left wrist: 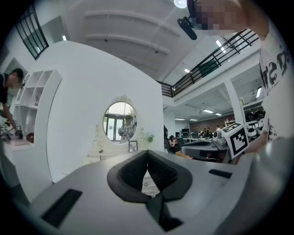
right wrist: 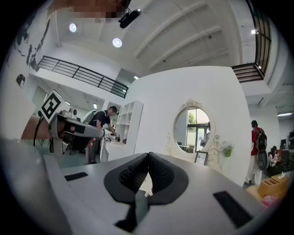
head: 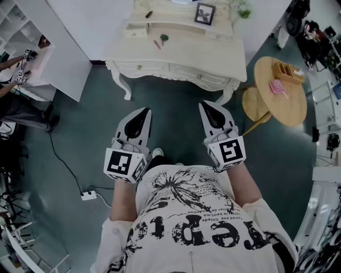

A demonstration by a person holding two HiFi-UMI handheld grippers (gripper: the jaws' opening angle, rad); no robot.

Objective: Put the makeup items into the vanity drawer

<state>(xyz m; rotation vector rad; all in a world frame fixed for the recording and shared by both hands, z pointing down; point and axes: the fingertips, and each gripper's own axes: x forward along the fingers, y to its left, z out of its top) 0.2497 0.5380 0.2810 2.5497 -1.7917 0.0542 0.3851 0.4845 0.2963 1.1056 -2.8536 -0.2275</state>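
- A person in a white printed shirt stands in front of a cream vanity (head: 186, 56), not close to it; dark green floor lies between them.
- The left gripper (head: 143, 112) is held level at waist height and points toward the vanity. Its jaws are pressed together at the tips, with nothing between them.
- The right gripper (head: 205, 105) is held the same way, beside the left one but apart from it. Its jaws are also clenched and empty.
- On the vanity top lie two small makeup items close to each other: a reddish stick (head: 156, 44) and a dark green piece (head: 164, 38). Neither gripper is near them.
- One more small dark item (head: 148, 14) lies on the raised back shelf of the vanity; I cannot tell what it is.
- The two front drawers (head: 169, 71) of the vanity, each with a small knob, are pushed in.
- A small picture frame (head: 205, 13) stands at the back of the vanity, and an oval mirror (left wrist: 120, 121) rises above it.
- To the right of the vanity stands a round wooden table (head: 290, 109) with a wooden organizer (head: 287, 71) and a pink thing (head: 278, 87) on it.
- A white power strip (head: 88, 195) lies on the floor at the left, with its black cable.
- At the far left another person (right wrist: 102, 120) bends over a white counter beside white shelves (right wrist: 127, 120).
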